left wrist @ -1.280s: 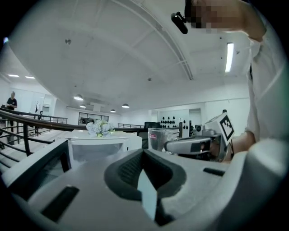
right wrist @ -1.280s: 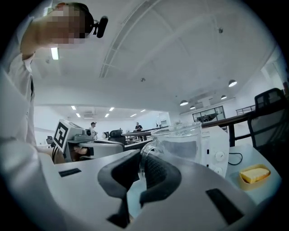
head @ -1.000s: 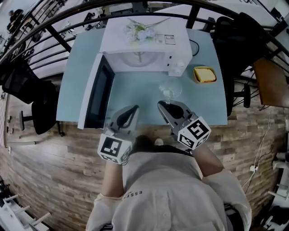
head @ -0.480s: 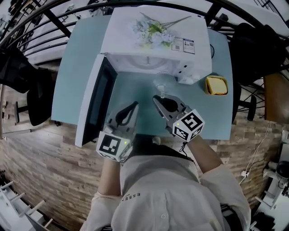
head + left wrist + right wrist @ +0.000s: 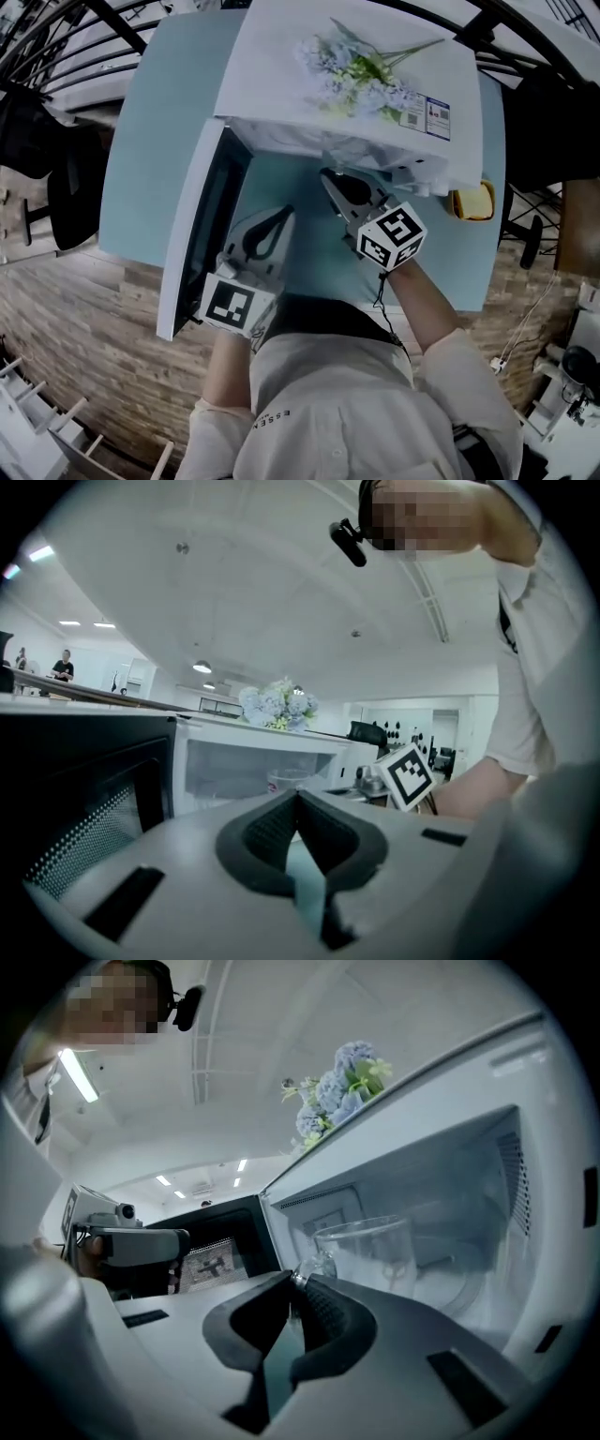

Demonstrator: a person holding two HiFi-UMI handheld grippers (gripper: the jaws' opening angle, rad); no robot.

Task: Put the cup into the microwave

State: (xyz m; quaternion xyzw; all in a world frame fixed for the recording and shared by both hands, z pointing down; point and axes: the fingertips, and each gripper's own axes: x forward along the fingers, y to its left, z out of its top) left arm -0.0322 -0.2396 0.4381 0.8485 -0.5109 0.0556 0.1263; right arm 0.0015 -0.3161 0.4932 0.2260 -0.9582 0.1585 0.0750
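The white microwave (image 5: 281, 70) stands on the pale blue table (image 5: 150, 112) with its door (image 5: 202, 220) swung open to the left. My right gripper (image 5: 298, 1281) is shut on the handle of a clear glass cup (image 5: 370, 1251), which hangs at the mouth of the white cavity (image 5: 459, 1194). In the head view the right gripper (image 5: 328, 176) reaches under the microwave's front edge, and the cup is hidden there. The left gripper (image 5: 284, 212) hovers over the table beside the door, shut and empty. From the left gripper (image 5: 297, 796) view, the cup (image 5: 286, 782) shows in the cavity opening.
A bunch of pale flowers (image 5: 361, 70) lies on top of the microwave. A yellow object (image 5: 473, 200) sits on the table to the microwave's right. Dark chairs (image 5: 56, 178) stand off the table's left side. The door's dark window (image 5: 211, 1260) is close on the left of the cup.
My right gripper has carried the cup forward from above the table to the microwave's opening. The left gripper has stayed about where it was, still shut.
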